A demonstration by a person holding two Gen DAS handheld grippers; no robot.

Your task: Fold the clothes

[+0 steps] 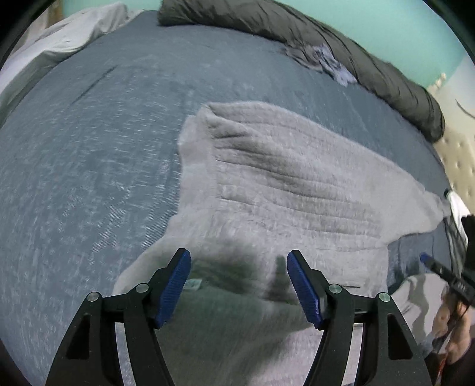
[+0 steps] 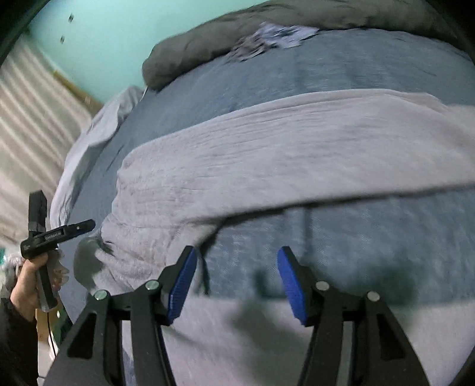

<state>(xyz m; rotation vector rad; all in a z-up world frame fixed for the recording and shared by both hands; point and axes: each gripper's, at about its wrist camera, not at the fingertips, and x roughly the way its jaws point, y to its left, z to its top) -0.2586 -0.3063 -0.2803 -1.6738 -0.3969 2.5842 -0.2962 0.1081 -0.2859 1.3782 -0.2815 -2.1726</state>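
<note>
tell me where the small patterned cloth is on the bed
The small patterned cloth lies at the far edge of the blue bed, against the dark grey duvet, beyond the light grey garment.

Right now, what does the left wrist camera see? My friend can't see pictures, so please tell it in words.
A light grey fuzzy garment lies spread on a blue-grey bed sheet, and the left tool hovers over its near edge, open and holding nothing. A dark grey rolled duvet runs along the far side of the bed by a turquoise wall.
</note>
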